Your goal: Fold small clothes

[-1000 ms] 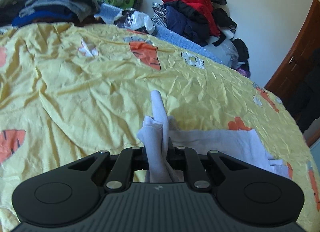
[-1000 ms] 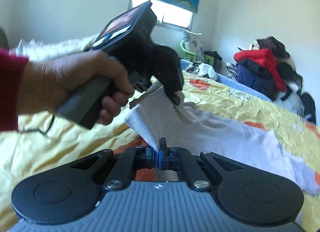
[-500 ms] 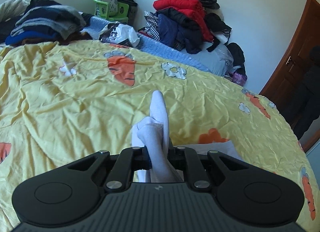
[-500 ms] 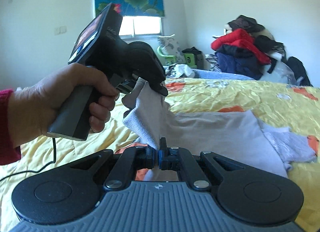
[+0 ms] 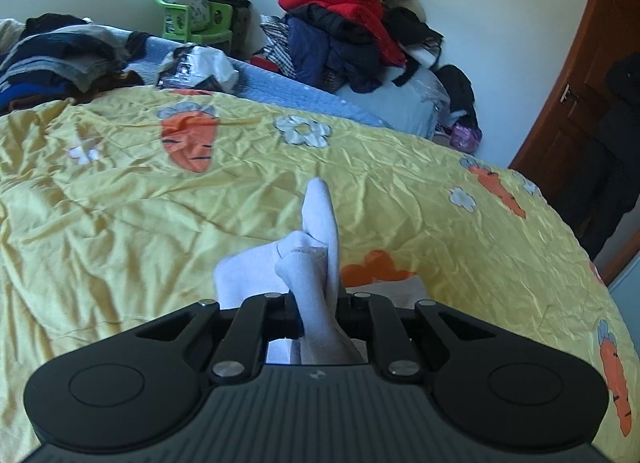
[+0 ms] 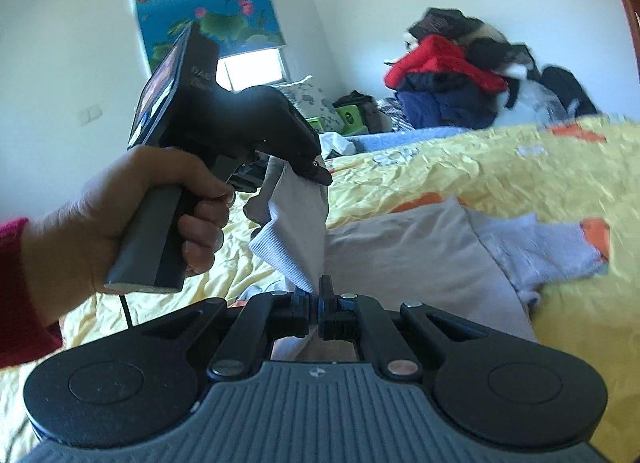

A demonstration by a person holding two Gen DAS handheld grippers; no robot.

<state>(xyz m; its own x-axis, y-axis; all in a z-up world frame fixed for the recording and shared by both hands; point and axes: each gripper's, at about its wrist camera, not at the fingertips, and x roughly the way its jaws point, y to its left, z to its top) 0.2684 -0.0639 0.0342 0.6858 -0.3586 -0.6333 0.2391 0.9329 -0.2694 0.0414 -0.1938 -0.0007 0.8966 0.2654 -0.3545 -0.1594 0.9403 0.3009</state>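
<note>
Big yellow bedspread with carrots and flowers printed on it fills most of both views, wrinkled all over. Past it, beyond the left tongs, there's a blue blanket along the far edge, and a messy clothes pile with a red jacket on top stacked against the wall. A second heap of dark folded clothes sits far off to the left of those tongs, and a green plastic chair stands near the window. A brown door is off to the right.

Closer in, a pale grey garment lies flat on the bedspread just ahead and to the right of the right tongs, with a smaller light blue piece lying against its far right side.

The thing being worked is a white sock. The left tongs are clamped on it, with the toe end sticking up and forward past the tips and another bit bunching to the left. In the right wrist view a hand in a red sleeve holds that tool up, and the sock hangs down from it to the right tongs, which are pinched together on the ribbed cuff edge. So the sock is strung between both tongs, up off the bedspread.
</note>
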